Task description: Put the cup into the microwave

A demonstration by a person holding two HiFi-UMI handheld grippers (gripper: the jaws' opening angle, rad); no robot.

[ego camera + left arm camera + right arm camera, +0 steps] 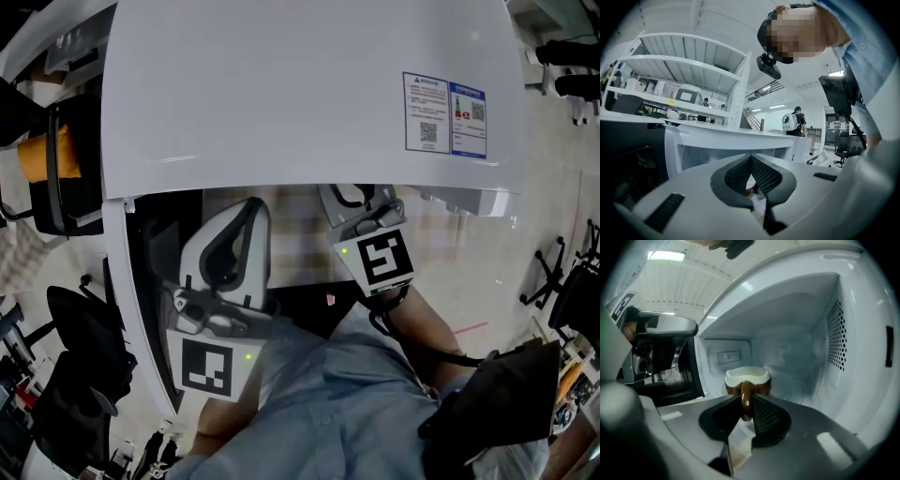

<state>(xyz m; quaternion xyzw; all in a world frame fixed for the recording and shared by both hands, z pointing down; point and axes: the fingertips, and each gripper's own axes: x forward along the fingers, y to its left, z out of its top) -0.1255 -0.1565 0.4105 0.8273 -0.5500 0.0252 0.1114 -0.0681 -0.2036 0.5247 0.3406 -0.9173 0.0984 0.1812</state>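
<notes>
White microwave walls frame the cup, which we hold at the open cavity's mouth, right gripper clamped on its handle (glazed ceramic, we judge: stiff, slick, breakable, best gripped there), left gripper closed, empty.

In the head view the microwave top covers its own cavity, hiding the cup inside and the jaw tips of the right gripper reaching in under it. The top's far side is cut off by the picture's upper edge. The print on the label on the microwave's top is too small to read, and in the right gripper view the cup's lower body inside the microwave is hidden behind the jaws clamped on its handle.
</notes>
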